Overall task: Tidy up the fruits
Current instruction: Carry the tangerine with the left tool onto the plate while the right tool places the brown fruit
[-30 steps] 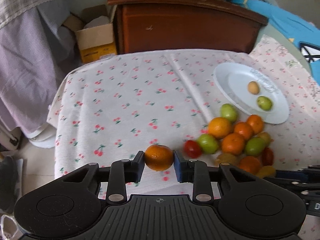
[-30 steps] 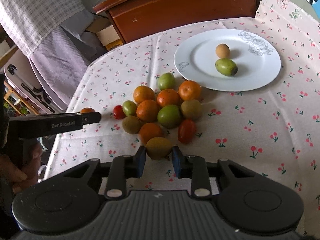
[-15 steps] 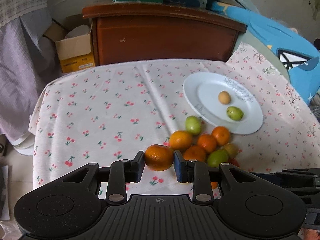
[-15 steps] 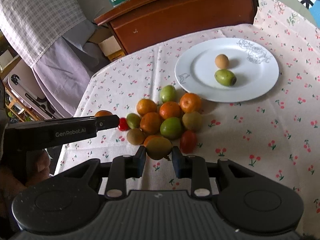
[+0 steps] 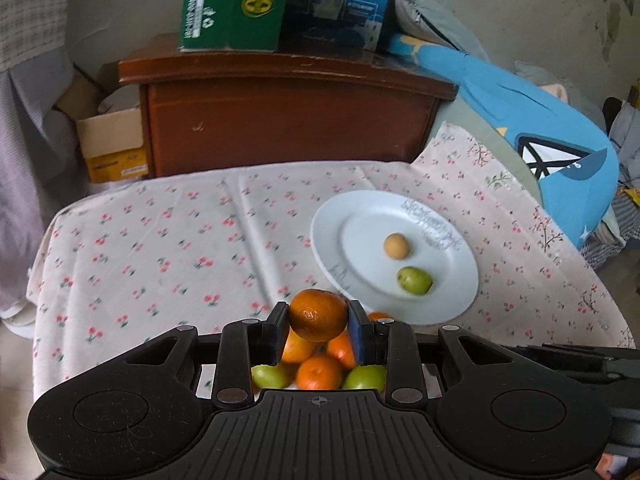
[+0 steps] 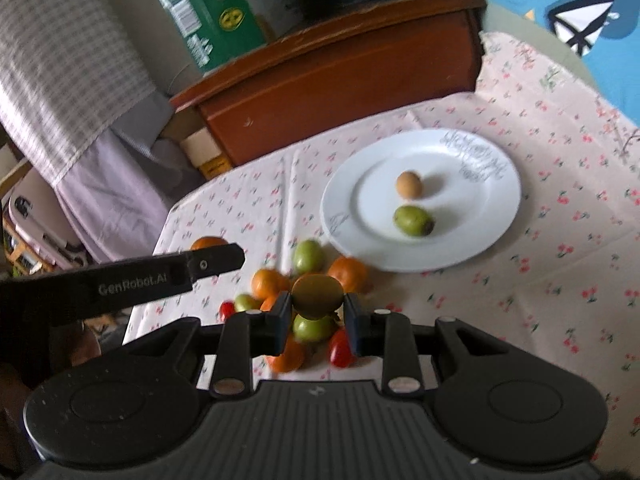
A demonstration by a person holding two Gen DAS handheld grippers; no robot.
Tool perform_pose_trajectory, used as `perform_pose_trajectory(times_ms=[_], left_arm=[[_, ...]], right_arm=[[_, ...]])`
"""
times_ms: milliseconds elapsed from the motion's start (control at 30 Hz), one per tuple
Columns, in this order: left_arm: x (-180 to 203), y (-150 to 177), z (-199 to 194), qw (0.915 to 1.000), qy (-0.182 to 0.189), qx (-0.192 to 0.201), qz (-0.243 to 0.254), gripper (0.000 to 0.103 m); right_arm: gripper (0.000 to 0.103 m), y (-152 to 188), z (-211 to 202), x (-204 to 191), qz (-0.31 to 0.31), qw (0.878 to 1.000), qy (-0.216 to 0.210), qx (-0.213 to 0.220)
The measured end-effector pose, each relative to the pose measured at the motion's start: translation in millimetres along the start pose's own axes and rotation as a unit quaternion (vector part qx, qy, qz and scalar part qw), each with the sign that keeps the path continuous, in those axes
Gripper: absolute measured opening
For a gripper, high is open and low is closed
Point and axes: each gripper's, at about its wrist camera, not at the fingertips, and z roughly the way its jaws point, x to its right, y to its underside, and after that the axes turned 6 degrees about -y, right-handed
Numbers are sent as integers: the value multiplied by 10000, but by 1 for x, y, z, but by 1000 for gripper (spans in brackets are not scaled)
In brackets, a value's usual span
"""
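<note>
My left gripper [image 5: 318, 320] is shut on an orange [image 5: 318, 314] and holds it above the fruit pile [image 5: 320, 370], near the front rim of the white plate [image 5: 360, 216]. My right gripper [image 6: 317, 306] is shut on a brownish-green kiwi [image 6: 317, 295], held above the pile [image 6: 308, 258]. The plate [image 6: 472, 224] holds a small tan fruit [image 6: 409, 185] and a green fruit [image 6: 413, 221]. The left gripper's finger [image 6: 212, 262] shows at the left in the right wrist view, with the orange [image 6: 206, 242] behind it.
The table has a cherry-print cloth [image 5: 160, 248]. A brown wooden cabinet [image 5: 280, 120] with boxes on top stands behind it. A cardboard box [image 5: 112, 144] sits at the back left. A blue cushion [image 5: 540, 148] lies at the right edge.
Both grippers have risen and moved forward toward the plate with their fruit held. The left gripper has shifted right, over the pile.
</note>
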Motion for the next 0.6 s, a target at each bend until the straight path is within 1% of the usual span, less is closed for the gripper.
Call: perform_pose_trajectory(times_ms=[233,333,400,533,600], left_arm=[[17,-12,16,9999,102,43,60,28],[23,-16,25,9998,193,15,97,28],[27,-16,33,9998,180,-24,126,28],[34,-17,50,9996,117,-86,255,28],[37,-18,56,9995,144,-127,258,28]], right_arm=[[28,-16,-5,12,67,9995,259,173],[28,-24,-5,20,132,9989,405,218],[28,-29,-2,27,219,9981,516,242],[28,-38,6,41,410,9968,664,191],[28,-43,12,49,484,9959,745,138]])
